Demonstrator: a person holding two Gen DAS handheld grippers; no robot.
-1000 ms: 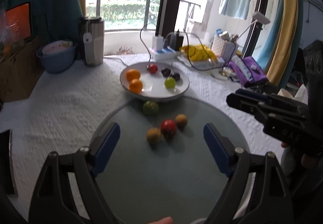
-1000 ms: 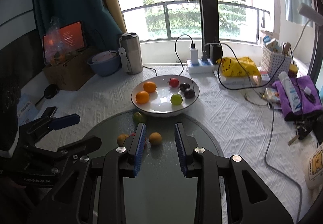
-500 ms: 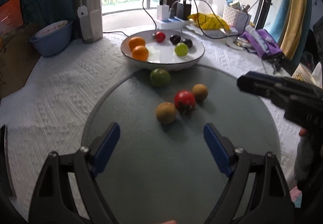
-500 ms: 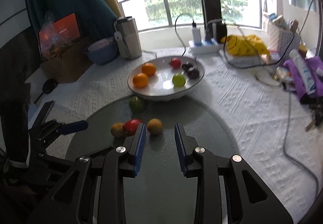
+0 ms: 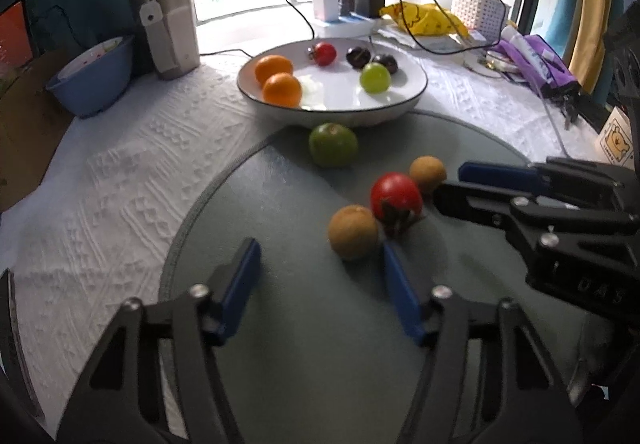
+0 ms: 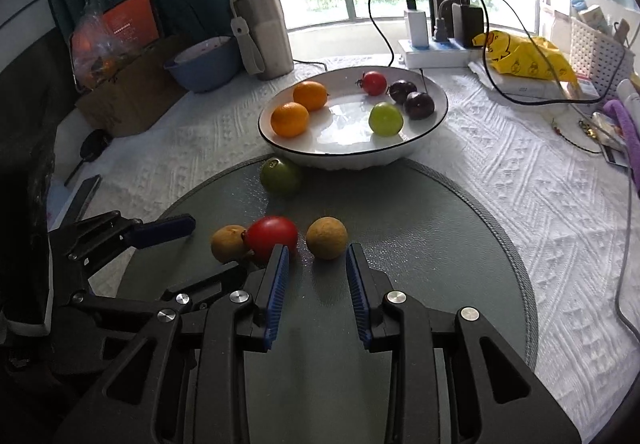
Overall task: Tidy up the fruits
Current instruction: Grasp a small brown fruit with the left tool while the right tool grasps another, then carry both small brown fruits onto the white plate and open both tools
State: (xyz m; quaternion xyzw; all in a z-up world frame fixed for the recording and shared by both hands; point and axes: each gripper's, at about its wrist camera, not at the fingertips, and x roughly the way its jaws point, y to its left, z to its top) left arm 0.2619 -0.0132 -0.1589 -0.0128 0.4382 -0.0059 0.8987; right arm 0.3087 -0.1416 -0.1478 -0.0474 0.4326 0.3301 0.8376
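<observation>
With its jaws apart and empty, the right gripper [image 6: 317,256] has the brown fruit [image 6: 327,237] just ahead between its tips and should advance squarely, clearing the red tomato [image 6: 272,237] beside its left finger, while the left gripper [image 5: 320,256] waits open.

Raised characters on the black plastic right gripper [image 5: 452,186] body appear upside down, too blurred to read.

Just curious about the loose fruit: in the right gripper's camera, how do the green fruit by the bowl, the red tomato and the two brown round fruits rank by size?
1. Red tomato and green fruit: alike; the tomato sits nearer.
2. Right brown round fruit.
3. Left brown round fruit, partly hidden by the tomato.
</observation>
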